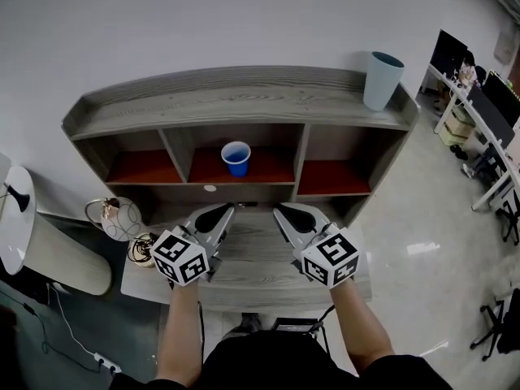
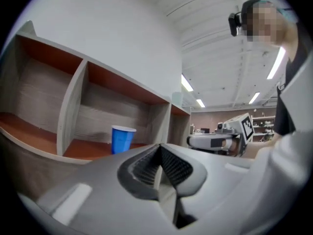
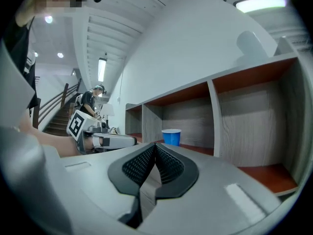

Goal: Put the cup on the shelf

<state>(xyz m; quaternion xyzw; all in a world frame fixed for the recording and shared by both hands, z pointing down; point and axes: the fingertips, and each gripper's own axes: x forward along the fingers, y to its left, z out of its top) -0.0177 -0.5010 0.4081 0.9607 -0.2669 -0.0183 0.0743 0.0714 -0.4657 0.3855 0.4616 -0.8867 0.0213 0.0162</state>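
The grey wooden shelf unit [image 1: 244,104] stands against a plain white wall [image 1: 244,15], its top board running wide above three open compartments with red-brown floors. A lower board [image 1: 252,262] of the same grey wood juts forward below them, and both grippers hang over it, well short of the compartments.

On the top board, at its right end near the front corner, a tall pale-blue container [image 1: 382,80] stands upright, apart from everything else and, as I judge it, no part of the job.

The left gripper [image 1: 221,213] and the right gripper [image 1: 284,214] point level at the shelf side by side, near each other but not touching. Each has its ribbed pads pressed together on nothing, which its own view shows plainly. That fits a task already finished – there is nothing left to carry, so the tongs sit closed and empty, clear of the cup.

The blue cup [image 1: 236,158] stands mouth up on the floor of the middle compartment, about midway between the two dividers and touching neither. It looks stable there, set back from the front edge.

The wood has a matt, grained surface. The floor [image 1: 422,218] to the right is pale and glossy, throwing back the ceiling lights. Desks with dark monitors [image 1: 479,96] line the far right – an open office room. A white round table [image 1: 16,218] shows at the left edge, with cables on the dark floor beneath.
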